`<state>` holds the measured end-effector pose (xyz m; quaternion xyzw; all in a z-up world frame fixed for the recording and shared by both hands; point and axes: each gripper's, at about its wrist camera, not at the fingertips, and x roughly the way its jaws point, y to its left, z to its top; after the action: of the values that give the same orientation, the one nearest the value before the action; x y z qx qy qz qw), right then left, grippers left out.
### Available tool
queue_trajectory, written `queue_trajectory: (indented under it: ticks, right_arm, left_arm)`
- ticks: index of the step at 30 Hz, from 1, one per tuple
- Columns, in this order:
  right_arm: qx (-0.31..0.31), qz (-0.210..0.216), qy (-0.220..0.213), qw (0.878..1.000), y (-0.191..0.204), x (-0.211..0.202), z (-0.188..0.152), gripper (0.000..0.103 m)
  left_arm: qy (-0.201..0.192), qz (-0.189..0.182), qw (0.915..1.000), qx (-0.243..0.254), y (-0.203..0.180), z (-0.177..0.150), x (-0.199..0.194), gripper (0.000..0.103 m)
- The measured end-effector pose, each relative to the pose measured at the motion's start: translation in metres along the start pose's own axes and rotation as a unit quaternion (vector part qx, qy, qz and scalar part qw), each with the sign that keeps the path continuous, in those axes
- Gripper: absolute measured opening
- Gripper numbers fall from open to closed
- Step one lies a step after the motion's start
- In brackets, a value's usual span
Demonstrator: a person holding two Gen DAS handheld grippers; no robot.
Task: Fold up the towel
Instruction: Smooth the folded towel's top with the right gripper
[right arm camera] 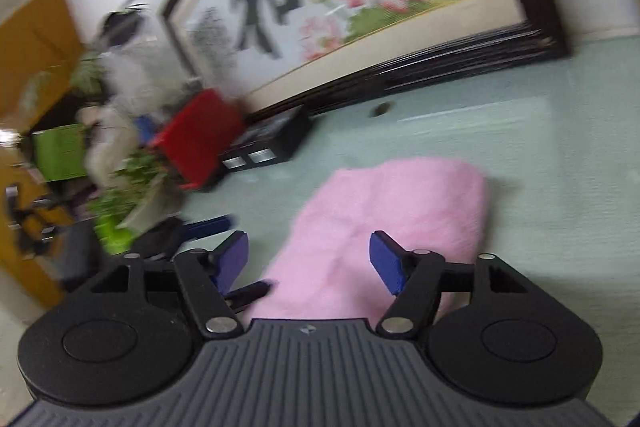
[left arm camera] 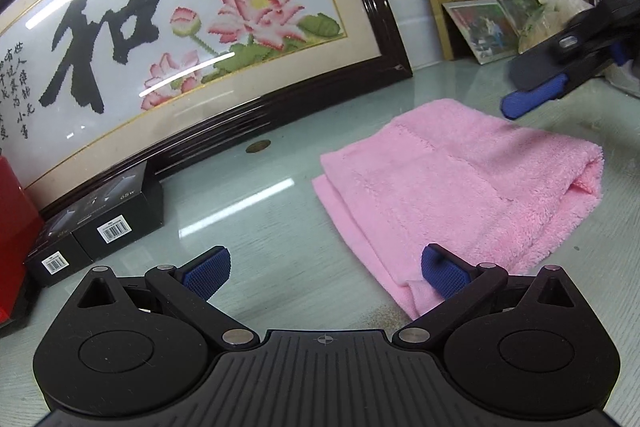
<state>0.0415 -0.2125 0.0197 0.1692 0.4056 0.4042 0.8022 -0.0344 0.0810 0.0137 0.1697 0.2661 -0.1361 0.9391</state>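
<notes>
The pink towel (left arm camera: 460, 183) lies folded into a thick fluffy rectangle on the pale green glass tabletop (left arm camera: 260, 211), its layered edges stepped at one end and a rounded fold at the other. In the left wrist view its long axis runs from near the left gripper (left arm camera: 326, 273) away to the right. Both grippers have their fingers spread wide, holding nothing. The right gripper (right arm camera: 310, 261) hangs over the towel's end. Only the left view shows the framed lotus embroidery (left arm camera: 168, 27) sharply; the right view is blurred.
</notes>
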Motion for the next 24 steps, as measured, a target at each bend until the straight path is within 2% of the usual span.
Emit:
queue_trajectory:
  ticks: [1, 2, 4, 5, 6, 9, 11, 12, 14, 24]
  right_arm:
    - [-0.003, 0.009, 0.005, 1.0, -0.001, -0.003, -0.004, 0.071]
    - [-0.005, 0.017, 0.011, 1.0, -0.002, -0.005, -0.008, 0.064]
    - [-0.011, 0.034, 0.022, 0.999, -0.004, -0.011, -0.016, 0.061]
    - [-0.002, 0.037, 0.02, 0.999, -0.001, -0.01, -0.012, 0.056]
    - [0.007, 0.039, 0.017, 0.999, 0.003, -0.01, -0.008, 0.056]
    - [0.035, 0.047, 0.01, 0.998, 0.013, -0.007, 0.005, 0.061]
    - [0.026, 0.059, 0.001, 0.998, 0.018, -0.011, 0.005, 0.073]
    - [0.014, 0.056, 0.012, 0.998, 0.02, -0.009, 0.003, 0.075]
    - [-0.008, 0.039, 0.033, 0.999, 0.023, -0.006, -0.003, 0.075]
    - [0.01, 0.036, 0.029, 0.999, 0.023, 0.023, 0.026, 0.077]
  left_arm:
    - [-0.001, -0.002, 1.0, 0.0, 0.0, 0.0, 0.0, 0.103]
    - [-0.001, -0.004, 1.0, 0.001, 0.0, -0.001, -0.001, 0.103]
    - [-0.001, -0.006, 1.0, 0.002, -0.001, 0.0, 0.0, 0.103]
    - [-0.001, -0.006, 1.0, 0.003, -0.001, 0.0, 0.0, 0.103]
    - [0.0, -0.005, 1.0, 0.003, -0.001, 0.0, 0.001, 0.103]
    - [0.001, -0.003, 1.0, 0.001, -0.002, 0.001, 0.002, 0.103]
    - [0.0, -0.001, 1.0, 0.002, -0.002, 0.002, 0.002, 0.103]
    - [0.0, -0.001, 1.0, 0.001, -0.002, 0.002, 0.002, 0.103]
    - [0.0, -0.004, 1.0, -0.001, -0.001, 0.001, 0.002, 0.103]
    - [0.002, -0.006, 1.0, 0.002, -0.002, 0.001, 0.002, 0.103]
